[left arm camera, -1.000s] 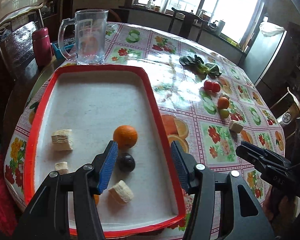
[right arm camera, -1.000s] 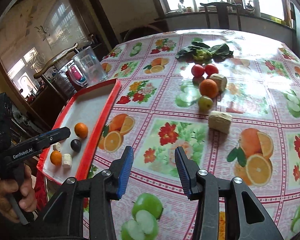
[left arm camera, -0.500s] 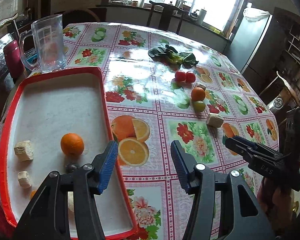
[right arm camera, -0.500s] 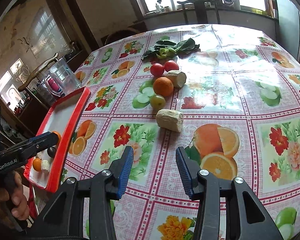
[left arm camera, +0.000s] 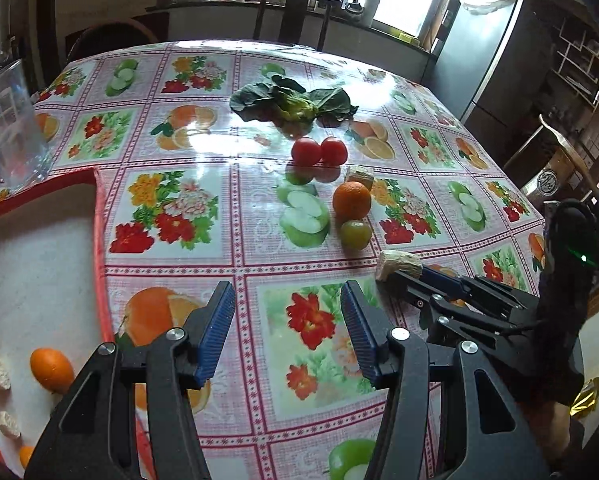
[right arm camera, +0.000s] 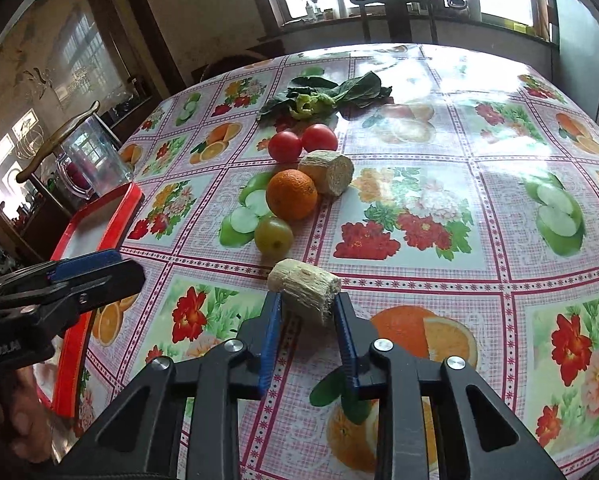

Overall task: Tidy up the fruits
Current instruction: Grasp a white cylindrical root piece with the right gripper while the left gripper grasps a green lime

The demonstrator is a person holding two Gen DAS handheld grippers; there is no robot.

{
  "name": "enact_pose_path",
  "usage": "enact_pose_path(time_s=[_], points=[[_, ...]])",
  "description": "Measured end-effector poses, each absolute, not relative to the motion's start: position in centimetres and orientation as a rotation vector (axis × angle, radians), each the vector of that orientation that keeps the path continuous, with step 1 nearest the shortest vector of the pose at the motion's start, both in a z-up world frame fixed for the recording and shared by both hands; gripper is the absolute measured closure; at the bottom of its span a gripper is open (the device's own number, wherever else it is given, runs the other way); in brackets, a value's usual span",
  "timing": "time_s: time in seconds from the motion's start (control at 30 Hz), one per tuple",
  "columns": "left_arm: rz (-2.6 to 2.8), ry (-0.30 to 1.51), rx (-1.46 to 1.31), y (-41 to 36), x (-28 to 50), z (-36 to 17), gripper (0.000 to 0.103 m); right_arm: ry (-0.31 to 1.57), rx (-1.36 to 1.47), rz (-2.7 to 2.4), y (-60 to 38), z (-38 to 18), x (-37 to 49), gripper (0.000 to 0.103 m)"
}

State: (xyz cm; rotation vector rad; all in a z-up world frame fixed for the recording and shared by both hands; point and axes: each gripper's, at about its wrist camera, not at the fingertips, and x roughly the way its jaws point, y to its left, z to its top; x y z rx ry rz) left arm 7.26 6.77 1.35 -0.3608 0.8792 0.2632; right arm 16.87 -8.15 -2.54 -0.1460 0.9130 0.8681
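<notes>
My right gripper (right arm camera: pixel 304 312) is closing on the cane piece (right arm camera: pixel 305 286) just before the green fruit (right arm camera: pixel 273 235); I squeeze gently, left gripper (left arm camera: pixel 285 328) open, empty.

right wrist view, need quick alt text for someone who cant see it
The right gripper is closing on a pale fibrous stalk piece on a fruit-print tablecloth. Behind it lie a green fruit, an orange, another stalk piece, two tomatoes and leafy greens. The left gripper hovers beside a red tray.
</notes>
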Motion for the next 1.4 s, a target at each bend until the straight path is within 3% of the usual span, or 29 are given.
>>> enact_pose_path(time_s=[0.43, 0.47, 0.53, 0.57, 1.4], points=[[0.160, 0.930, -0.282, 3.6, 16.2, -2.3, 0.050, 0.903, -0.042, 0.829, -13.9, -1.7, 17.1, 0.078], [0.160, 0.925, -0.270, 3.4, 16.4, -2.3, 0.052, 0.906, -0.038, 0.828, -14.0, -1.8, 17.1, 0.078], [0.156, 0.917, -0.265, 3.5, 16.5, -2.4, 0.076, 0.909, -0.033, 0.828, -14.3, -1.9, 17.0, 0.078], [0.154, 0.916, -0.269, 3.6, 16.5, -2.4, 0.080, 0.911, -0.029, 0.829, -14.3, -1.9, 16.9, 0.078], [0.222, 0.836, -0.352, 5.6, 4.3, 0.3, 0.080, 0.871, -0.096, 0.958, -10.9, 0.5, 9.9, 0.078]])
